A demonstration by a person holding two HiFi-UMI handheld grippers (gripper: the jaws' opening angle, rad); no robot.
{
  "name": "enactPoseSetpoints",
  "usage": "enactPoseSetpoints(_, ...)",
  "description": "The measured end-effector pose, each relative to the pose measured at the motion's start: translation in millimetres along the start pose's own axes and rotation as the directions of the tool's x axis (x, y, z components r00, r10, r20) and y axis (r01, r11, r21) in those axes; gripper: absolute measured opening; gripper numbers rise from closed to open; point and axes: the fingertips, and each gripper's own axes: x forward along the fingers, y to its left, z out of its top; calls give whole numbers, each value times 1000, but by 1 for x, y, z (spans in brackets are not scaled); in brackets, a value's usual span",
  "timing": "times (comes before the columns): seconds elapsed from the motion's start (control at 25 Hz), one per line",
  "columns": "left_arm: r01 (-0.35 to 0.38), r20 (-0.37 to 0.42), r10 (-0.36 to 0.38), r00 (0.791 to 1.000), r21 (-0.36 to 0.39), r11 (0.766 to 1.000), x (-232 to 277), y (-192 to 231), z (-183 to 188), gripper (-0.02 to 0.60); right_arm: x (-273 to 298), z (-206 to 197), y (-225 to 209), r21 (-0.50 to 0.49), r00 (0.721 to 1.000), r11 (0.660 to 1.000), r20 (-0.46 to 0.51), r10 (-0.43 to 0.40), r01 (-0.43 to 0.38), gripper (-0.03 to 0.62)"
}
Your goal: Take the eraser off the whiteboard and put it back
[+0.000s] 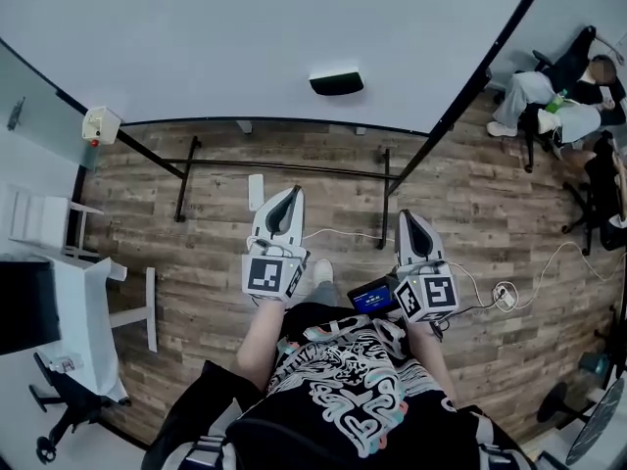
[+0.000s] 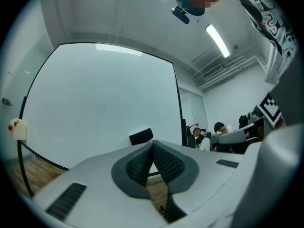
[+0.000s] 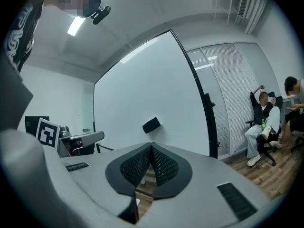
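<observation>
A black eraser [image 1: 336, 83] sticks to the white whiteboard [image 1: 265, 37], low on its face; it also shows in the left gripper view [image 2: 141, 137] and in the right gripper view [image 3: 151, 125]. My left gripper [image 1: 290, 195] points level at the board, well short of it, its jaws shut with nothing between them. My right gripper [image 1: 410, 217] is held beside it, also level, shut and empty. The eraser lies ahead of both, between their lines.
The board stands on a black wheeled frame [image 1: 284, 169] over a wood floor. A white desk and chair [image 1: 69, 292] are at the left. A cable and power strip [image 1: 505, 294] lie at the right. People sit on chairs [image 1: 563, 101] at the far right.
</observation>
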Motion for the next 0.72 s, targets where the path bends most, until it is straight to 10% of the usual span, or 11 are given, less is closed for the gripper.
enactPoseSetpoints(0.72,31,2,-31,1000,6,1000,88,63,-9,29,82,6,-14,-23,997,998,-36,-63,63,23)
